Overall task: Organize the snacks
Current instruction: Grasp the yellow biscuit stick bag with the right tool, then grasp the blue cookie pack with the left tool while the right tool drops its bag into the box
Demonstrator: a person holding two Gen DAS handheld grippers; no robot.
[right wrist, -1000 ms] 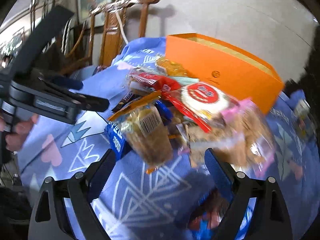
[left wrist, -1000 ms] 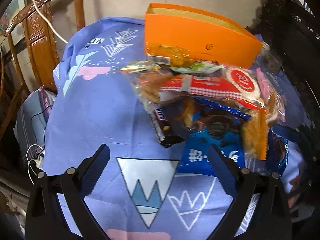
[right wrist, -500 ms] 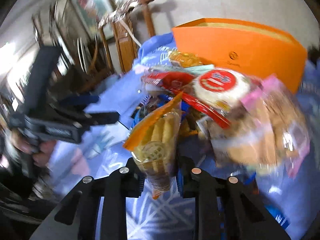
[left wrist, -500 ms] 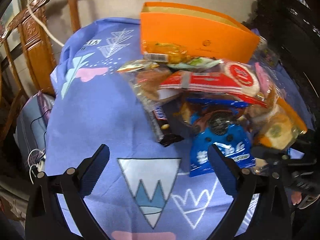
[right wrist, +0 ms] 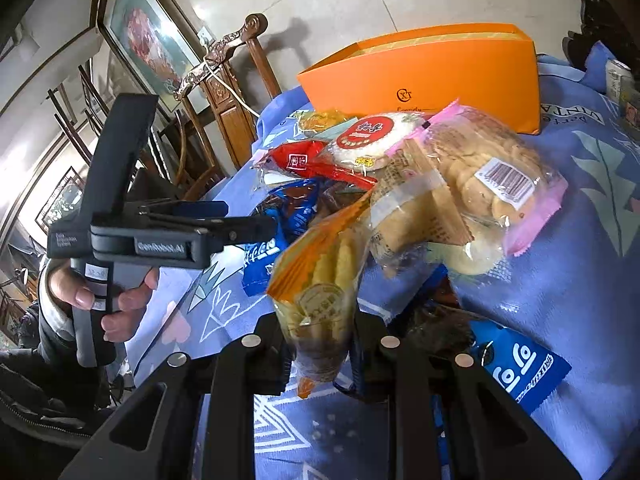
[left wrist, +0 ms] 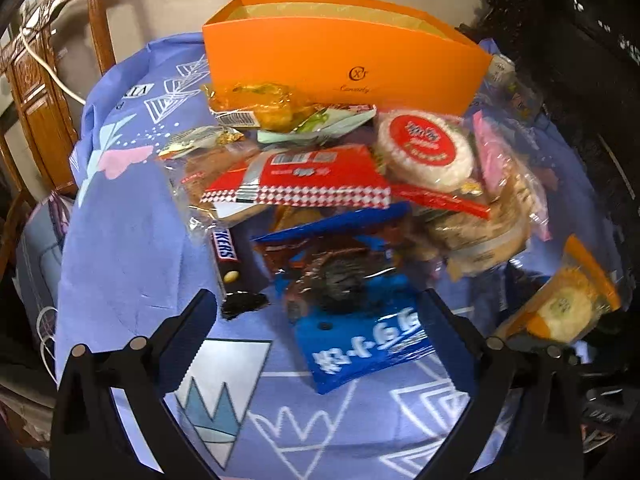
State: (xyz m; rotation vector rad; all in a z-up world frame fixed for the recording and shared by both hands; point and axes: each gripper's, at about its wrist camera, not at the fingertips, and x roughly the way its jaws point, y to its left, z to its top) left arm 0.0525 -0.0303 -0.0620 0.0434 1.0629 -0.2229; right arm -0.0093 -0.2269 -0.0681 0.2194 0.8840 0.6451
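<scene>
- A wooden chair (left wrist: 48, 76) with carved curls stands by the table.
- A white cord (left wrist: 52, 76) hangs over the chair.
- The floor (right wrist: 360, 4) is pale and shiny.
- A framed picture (right wrist: 148, 40) hangs on the wall.

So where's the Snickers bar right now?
Left wrist view: the Snickers bar lies on the blue cloth at the pile's left edge, beside the blue packet.

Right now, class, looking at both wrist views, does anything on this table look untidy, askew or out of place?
Yes. The snacks lie in a loose heap on the blue cloth instead of in the orange box, which shows no snacks inside. A Snickers bar pokes out from under the pile. The right gripper is shut on an orange-topped biscuit packet.
</scene>
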